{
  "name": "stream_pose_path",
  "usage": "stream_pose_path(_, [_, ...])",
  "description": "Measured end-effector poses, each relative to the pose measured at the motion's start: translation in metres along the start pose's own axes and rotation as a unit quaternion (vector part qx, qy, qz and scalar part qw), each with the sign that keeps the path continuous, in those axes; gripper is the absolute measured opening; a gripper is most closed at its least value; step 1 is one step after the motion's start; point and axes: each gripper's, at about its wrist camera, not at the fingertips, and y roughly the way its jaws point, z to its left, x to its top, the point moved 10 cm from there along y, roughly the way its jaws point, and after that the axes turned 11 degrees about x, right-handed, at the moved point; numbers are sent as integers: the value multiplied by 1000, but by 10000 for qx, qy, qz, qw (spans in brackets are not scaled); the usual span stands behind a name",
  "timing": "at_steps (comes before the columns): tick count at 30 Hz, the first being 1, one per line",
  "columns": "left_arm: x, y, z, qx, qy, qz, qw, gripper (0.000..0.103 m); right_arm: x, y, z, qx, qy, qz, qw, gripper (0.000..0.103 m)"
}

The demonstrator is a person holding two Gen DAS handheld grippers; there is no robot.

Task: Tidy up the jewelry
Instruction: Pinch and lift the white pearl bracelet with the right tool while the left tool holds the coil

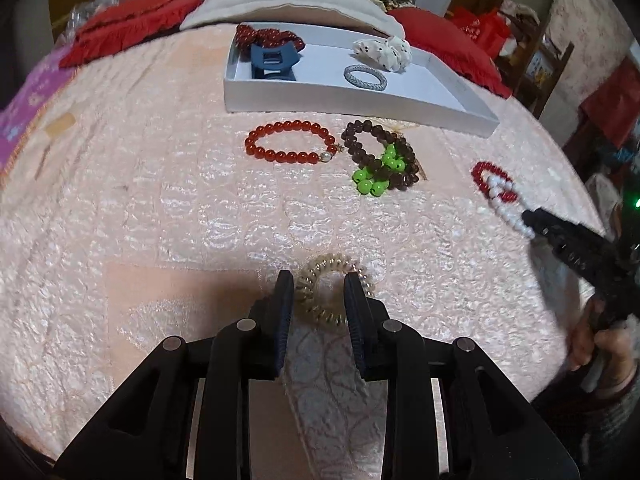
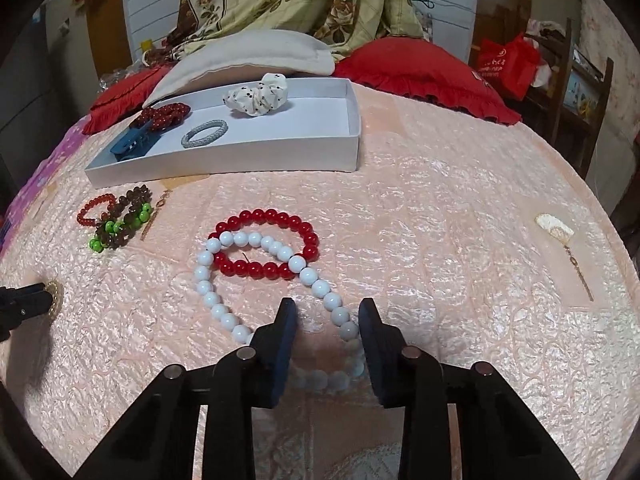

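Observation:
A clear spiral hair tie [image 1: 320, 268] lies on the pink bedspread. My left gripper [image 1: 319, 280] stands open over it, with the tie's left arc between the fingers. A white bead bracelet [image 2: 208, 292] overlaps a red bead bracelet [image 2: 280, 216]. My right gripper [image 2: 327, 306] is open around the white loop's near end; one strand touches the right finger and a gap shows beside the left one. The white box [image 1: 360, 98] at the back holds dark red beads [image 1: 264, 36], a blue claw clip [image 1: 274, 62], a grey ring [image 1: 365, 76] and a white scrunchie [image 1: 384, 50].
An orange-red bracelet [image 1: 292, 142] and brown beads tangled with green ones [image 1: 380, 156] lie in front of the box. A pale hairpin [image 2: 556, 228] rests far right. Red cushions [image 2: 420, 64] and a beige pillow [image 2: 240, 56] line the back. A hand [image 1: 592, 340] holds the right gripper.

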Motion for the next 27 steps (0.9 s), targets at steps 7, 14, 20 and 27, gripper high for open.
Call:
stream_pose_path(7, [-2, -1, -3, 285, 105, 66, 9995, 10, -2, -3, 9, 232, 115, 55, 9996, 9])
stream_pose_path(14, [5, -37, 1, 228, 11, -266, 9994, 9, 2, -27, 17, 276, 118, -172, 9994, 9])
stream_pose_path(20, [12, -75, 3, 94, -104, -559, 9983, 9, 19, -58, 25, 345, 37, -472, 9983, 9])
stream_pose_path(27, [17, -111, 8, 16, -202, -802, 9966, 9, 42, -98, 40, 379, -133, -841, 9956, 9])
